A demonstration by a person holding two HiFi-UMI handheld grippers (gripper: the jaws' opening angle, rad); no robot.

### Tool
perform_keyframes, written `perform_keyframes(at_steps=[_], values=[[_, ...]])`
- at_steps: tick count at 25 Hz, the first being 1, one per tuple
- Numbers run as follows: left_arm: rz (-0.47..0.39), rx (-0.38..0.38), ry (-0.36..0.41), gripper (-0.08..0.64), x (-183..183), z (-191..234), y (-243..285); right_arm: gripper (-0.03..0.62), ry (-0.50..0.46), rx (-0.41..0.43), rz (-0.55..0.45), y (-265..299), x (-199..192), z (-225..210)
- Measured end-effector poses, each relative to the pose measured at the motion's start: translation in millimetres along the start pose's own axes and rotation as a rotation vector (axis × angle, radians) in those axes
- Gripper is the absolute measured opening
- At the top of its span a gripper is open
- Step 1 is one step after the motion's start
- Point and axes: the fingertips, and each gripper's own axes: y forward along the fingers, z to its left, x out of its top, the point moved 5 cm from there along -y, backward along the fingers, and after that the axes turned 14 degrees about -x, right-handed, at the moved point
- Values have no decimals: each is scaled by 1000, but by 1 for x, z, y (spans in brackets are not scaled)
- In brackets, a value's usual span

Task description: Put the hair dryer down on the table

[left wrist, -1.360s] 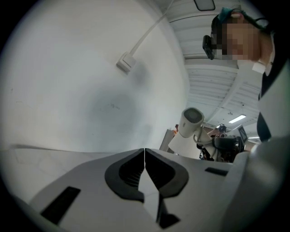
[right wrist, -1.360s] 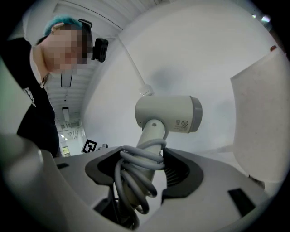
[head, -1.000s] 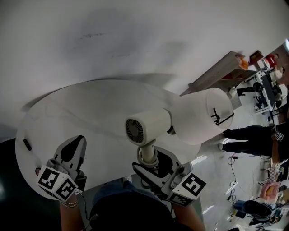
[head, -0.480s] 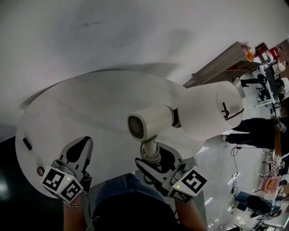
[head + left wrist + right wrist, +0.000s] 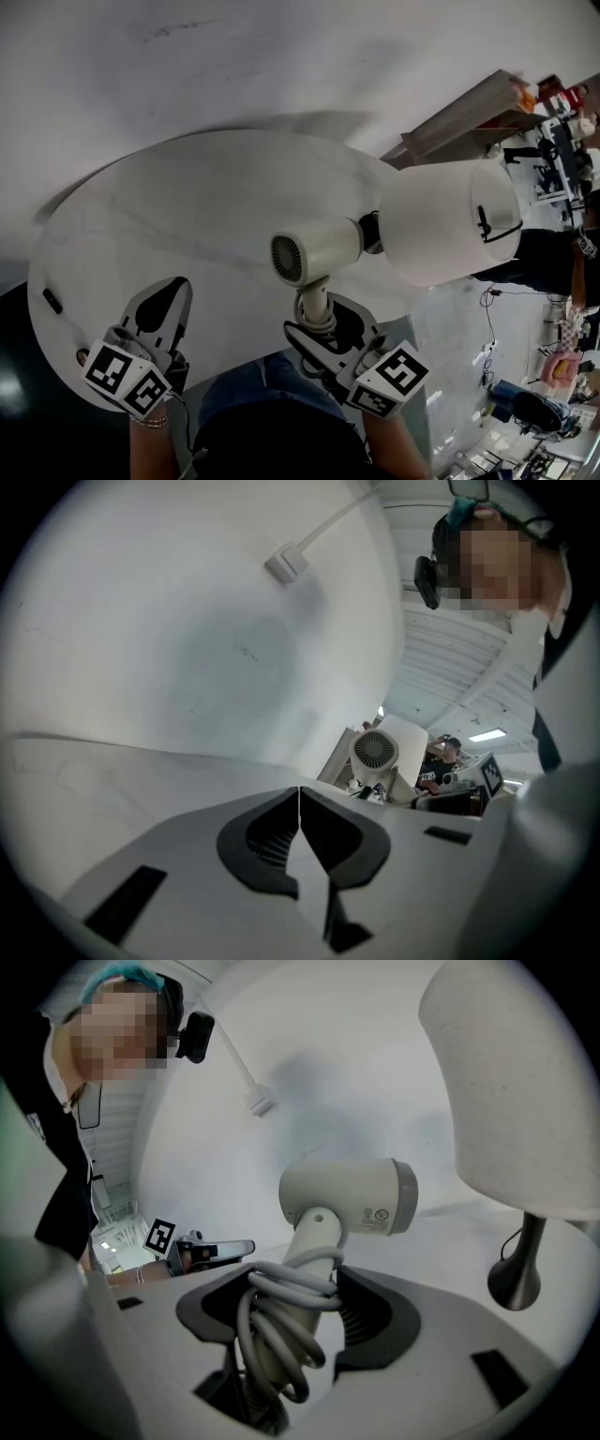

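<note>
A cream hair dryer (image 5: 314, 253) (image 5: 349, 1194) is held upright above the round white table (image 5: 169, 225), grille toward me. My right gripper (image 5: 323, 342) (image 5: 300, 1321) is shut on its handle, where the grey cord is wrapped in loops (image 5: 277, 1302). My left gripper (image 5: 159, 314) (image 5: 300, 841) hovers over the table's near left edge, jaws together with nothing between them. From the left gripper view the hair dryer (image 5: 377, 754) shows small off to the right.
A white lamp shade (image 5: 450, 220) (image 5: 511, 1082) on a dark stem (image 5: 516, 1274) stands just right of the hair dryer. A small dark object (image 5: 52, 301) lies at the table's left rim. A white wall is behind; a cluttered room with people lies to the right.
The right gripper and hair dryer have drifted slightly right and down in the head view. The left gripper has stayed almost where it was.
</note>
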Motion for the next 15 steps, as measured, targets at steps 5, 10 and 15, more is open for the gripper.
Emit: perform_keyframes(at_steps=[5, 10, 15], values=[[18, -18, -23, 17, -6, 6, 13, 285, 9, -35, 48, 9, -13, -11], [41, -34, -42, 17, -15, 9, 19, 285, 11, -60, 86, 13, -25, -15], [64, -36, -50, 17, -21, 14, 28, 285, 17, -82, 120, 19, -35, -24]])
